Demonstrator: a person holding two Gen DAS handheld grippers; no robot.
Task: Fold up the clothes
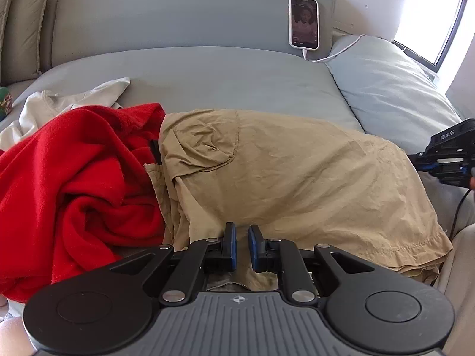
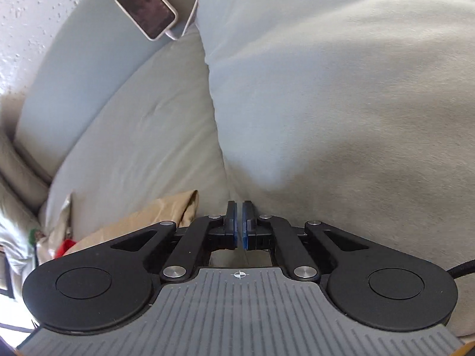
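Note:
A tan pair of shorts (image 1: 291,178) lies spread on the grey bed (image 1: 225,83), partly folded. A red fleece garment (image 1: 74,184) is heaped to its left, with a cream shirt (image 1: 74,98) behind it. My left gripper (image 1: 242,237) hovers at the near edge of the shorts, its jaws almost closed with a narrow gap and nothing between them. My right gripper (image 2: 239,216) is shut and empty over the pillow (image 2: 341,103); its body shows at the right edge of the left wrist view (image 1: 448,157), beside the shorts. A corner of the shorts (image 2: 160,207) shows in the right wrist view.
A phone (image 1: 303,22) on a white cable leans against the grey headboard (image 1: 178,17); it also shows in the right wrist view (image 2: 145,6). A pale blue pillow (image 1: 392,89) lies at the right. A window (image 1: 430,14) is at far right.

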